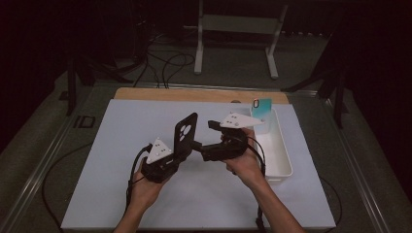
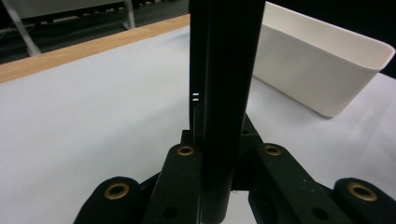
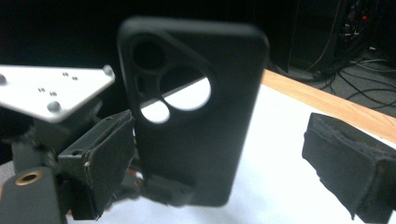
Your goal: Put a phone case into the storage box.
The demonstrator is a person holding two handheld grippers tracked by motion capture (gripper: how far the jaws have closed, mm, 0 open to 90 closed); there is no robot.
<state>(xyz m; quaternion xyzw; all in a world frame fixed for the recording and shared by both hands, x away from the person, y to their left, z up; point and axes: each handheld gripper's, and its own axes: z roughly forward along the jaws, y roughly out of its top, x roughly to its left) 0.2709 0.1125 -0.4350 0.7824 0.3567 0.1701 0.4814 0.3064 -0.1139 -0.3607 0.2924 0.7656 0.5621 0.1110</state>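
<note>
A black phone case (image 1: 186,131) with round camera cut-outs stands upright above the white mat. My left gripper (image 1: 180,151) is shut on its lower end. In the left gripper view the case (image 2: 224,56) rises edge-on between the closed jaws of that gripper (image 2: 218,156). My right gripper (image 1: 197,144) comes in from the right and is open. In the right gripper view the case (image 3: 196,116) stands between the spread pads of this gripper (image 3: 224,172), close to the left pad (image 3: 105,163) and well apart from the right pad (image 3: 350,163). The left gripper's grey plate (image 3: 51,93) is beside it.
A white bin (image 1: 281,145) lies at the right of the mat, with a teal phone case (image 1: 261,110) leaning at its far end. The bin (image 2: 327,70) is also close in the left gripper view. A wooden strip (image 1: 199,94) runs along the far edge.
</note>
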